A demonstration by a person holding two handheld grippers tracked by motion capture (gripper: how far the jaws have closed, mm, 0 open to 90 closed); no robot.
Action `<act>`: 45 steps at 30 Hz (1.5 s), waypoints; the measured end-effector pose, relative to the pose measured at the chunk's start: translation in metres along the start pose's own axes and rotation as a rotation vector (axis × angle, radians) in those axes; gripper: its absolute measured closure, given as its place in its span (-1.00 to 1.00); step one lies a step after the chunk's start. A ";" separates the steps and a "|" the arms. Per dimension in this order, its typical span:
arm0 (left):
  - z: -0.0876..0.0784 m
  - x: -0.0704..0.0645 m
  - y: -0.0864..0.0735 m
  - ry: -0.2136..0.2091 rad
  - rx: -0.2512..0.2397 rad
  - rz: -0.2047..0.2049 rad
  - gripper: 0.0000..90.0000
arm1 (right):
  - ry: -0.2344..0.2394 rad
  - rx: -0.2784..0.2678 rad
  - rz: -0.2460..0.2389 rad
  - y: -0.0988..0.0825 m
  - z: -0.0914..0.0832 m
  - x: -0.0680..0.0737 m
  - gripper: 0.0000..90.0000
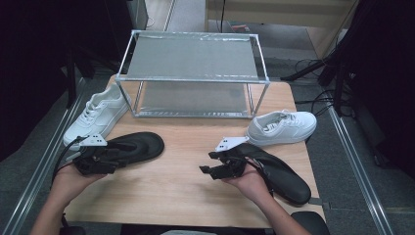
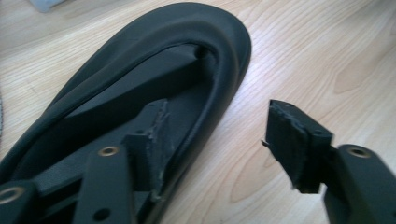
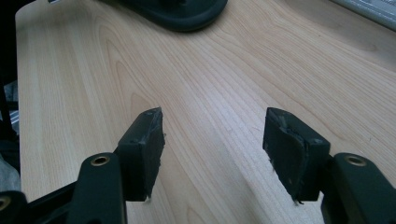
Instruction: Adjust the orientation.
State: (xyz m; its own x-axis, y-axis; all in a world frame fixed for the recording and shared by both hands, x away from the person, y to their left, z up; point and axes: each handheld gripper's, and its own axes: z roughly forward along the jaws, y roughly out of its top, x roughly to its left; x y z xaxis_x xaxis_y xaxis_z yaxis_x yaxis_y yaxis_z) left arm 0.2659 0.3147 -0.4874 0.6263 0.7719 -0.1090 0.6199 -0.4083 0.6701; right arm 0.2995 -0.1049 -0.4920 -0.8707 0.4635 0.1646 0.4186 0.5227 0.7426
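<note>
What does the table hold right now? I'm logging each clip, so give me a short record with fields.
surface: wooden table
rack: metal two-shelf rack, at the far edge
white shoes: one left of the rack, one to its right
black shoes: left black shoe, right black shoe
left tongs: open, straddling the left black shoe's rim
right tongs: open, nothing between them

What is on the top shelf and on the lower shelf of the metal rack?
Both shelves of the metal rack look bare in the high view. The top shelf covers the back part of the lower one, so that part cannot be seen. The shoes lie outside on the table.
</note>
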 end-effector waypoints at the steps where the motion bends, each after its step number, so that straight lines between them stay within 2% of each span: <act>1: 0.002 0.001 0.000 -0.024 -0.010 -0.002 -0.01 | -0.001 0.000 0.000 0.000 0.000 0.000 -0.12; 2: 0.006 0.004 0.000 -0.038 -0.007 0.005 0.07 | -0.001 0.004 0.000 0.000 0.001 0.000 -0.12; 3: 0.006 0.004 0.000 -0.038 -0.007 0.005 0.08 | -0.001 0.004 0.000 0.000 0.001 0.000 -0.12; 4: 0.011 0.006 -0.001 -0.042 0.021 0.004 0.08 | 0.001 0.009 -0.001 0.000 0.001 0.001 -0.12; 9: 0.021 0.007 0.000 -0.047 0.049 0.012 0.13 | -0.001 0.011 -0.006 0.000 0.002 0.002 -0.12; 10: 0.023 0.006 0.000 -0.055 0.051 0.017 0.21 | -0.002 0.013 -0.007 0.000 0.002 0.001 -0.12; 12: 0.025 0.005 0.002 -0.060 0.043 0.041 0.24 | 0.000 0.016 -0.010 0.000 0.003 0.001 -0.12; 14: 0.029 0.006 0.003 -0.085 0.043 0.045 0.41 | -0.002 0.022 -0.008 0.000 0.004 0.002 -0.12; 19: 0.032 0.005 0.004 -0.096 0.049 0.078 0.49 | 0.000 0.027 -0.013 0.000 0.005 0.003 -0.12; 23: 0.032 0.002 0.006 -0.114 0.059 0.115 0.72 | 0.001 0.028 -0.015 0.000 0.006 0.002 -0.12; 26: 0.032 0.002 0.007 -0.131 0.070 0.103 0.81 | 0.002 0.029 -0.017 0.000 0.006 0.002 -0.12; 34: 0.028 0.003 0.011 -0.132 0.066 0.075 0.83 | 0.012 0.027 -0.013 0.000 0.007 0.004 -0.12; 40: 0.020 -0.003 0.020 -0.120 0.065 0.061 0.82 | 0.016 0.024 -0.013 0.001 0.007 0.004 -0.12; 43: 0.019 -0.010 0.027 -0.086 0.084 0.084 0.82 | 0.016 0.024 -0.015 0.001 0.007 0.004 -0.12; 45: 0.018 -0.014 0.031 -0.082 0.082 0.080 0.82 | 0.018 0.022 -0.019 0.000 0.007 0.004 -0.12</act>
State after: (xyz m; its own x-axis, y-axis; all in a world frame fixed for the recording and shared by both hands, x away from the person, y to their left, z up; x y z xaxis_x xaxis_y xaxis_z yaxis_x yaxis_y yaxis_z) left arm 0.2845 0.2828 -0.4785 0.7095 0.6945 -0.1195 0.6010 -0.5078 0.6172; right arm 0.2981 -0.0980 -0.4955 -0.8828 0.4406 0.1627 0.4076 0.5467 0.7314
